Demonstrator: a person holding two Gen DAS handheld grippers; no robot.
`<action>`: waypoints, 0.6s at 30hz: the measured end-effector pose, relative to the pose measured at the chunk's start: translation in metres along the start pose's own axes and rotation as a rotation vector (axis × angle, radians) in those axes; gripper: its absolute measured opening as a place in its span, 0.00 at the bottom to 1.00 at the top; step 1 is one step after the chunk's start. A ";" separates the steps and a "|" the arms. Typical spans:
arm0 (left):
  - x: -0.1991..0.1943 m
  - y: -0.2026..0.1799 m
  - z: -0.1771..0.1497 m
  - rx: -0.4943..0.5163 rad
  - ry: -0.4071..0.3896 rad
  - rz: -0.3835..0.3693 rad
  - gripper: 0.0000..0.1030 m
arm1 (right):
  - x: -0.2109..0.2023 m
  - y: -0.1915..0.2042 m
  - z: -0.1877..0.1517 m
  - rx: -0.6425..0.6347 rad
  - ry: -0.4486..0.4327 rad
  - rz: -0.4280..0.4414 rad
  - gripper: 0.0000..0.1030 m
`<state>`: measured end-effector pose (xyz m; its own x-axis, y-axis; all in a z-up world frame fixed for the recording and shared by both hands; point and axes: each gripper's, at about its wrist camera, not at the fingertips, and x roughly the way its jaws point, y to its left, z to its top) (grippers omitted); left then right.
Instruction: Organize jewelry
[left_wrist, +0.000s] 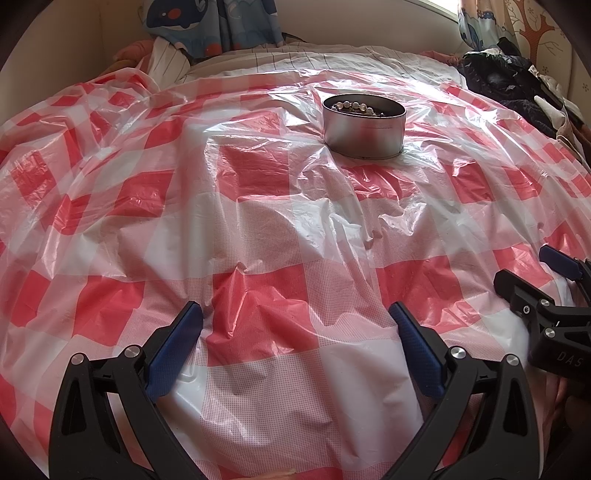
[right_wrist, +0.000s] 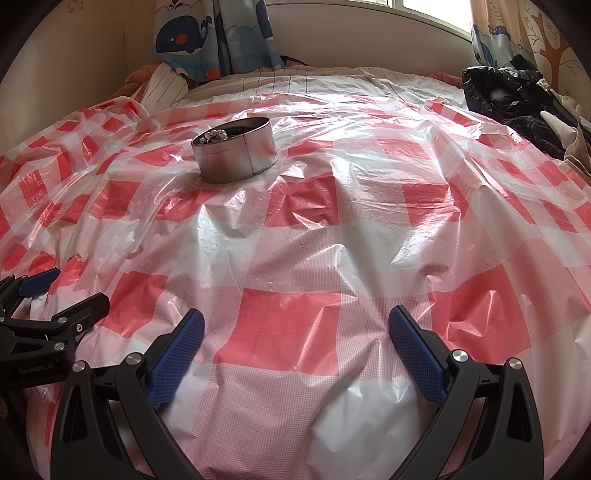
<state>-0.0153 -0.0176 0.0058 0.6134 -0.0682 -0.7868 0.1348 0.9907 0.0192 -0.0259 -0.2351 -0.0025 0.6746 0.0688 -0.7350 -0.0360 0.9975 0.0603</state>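
— What covers the bed?
— A red-and-white checked plastic sheet (left_wrist: 258, 229). Nearest, the left gripper (left_wrist: 295, 314) and right gripper (right_wrist: 295, 317) hover with jaws spread, holding nothing.
— And the jewelry?
— A beaded bracelet (left_wrist: 356, 107) lies inside the round metal tin (left_wrist: 364, 134), farther back.

Wide stretch of red-checked plastic sheet (left_wrist: 295, 229) on the bed lies bare between both hand-held grippers and the metal tin (left_wrist: 364, 127), w/ only wrinkles (low ones) across it. Tin stands alone mid-sheet, room on every side. Far right edge: dark clothes pile (right_wrist: 517, 99). Far left: striped bedding (right_wrist: 162, 88) bunched up, curtain (right_wrist: 214, 37) hanging behind.
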 end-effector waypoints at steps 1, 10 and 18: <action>0.000 0.000 0.000 0.000 0.000 0.000 0.93 | 0.000 0.000 0.000 0.000 0.000 0.000 0.93; 0.000 0.000 0.000 0.000 0.000 0.000 0.93 | 0.000 0.000 0.000 0.000 0.000 0.000 0.93; -0.002 0.000 -0.003 0.002 -0.023 0.010 0.93 | 0.000 0.000 0.000 -0.001 0.000 -0.001 0.93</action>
<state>-0.0191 -0.0171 0.0052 0.6327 -0.0611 -0.7720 0.1302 0.9911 0.0282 -0.0259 -0.2348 -0.0022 0.6743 0.0683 -0.7353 -0.0363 0.9976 0.0593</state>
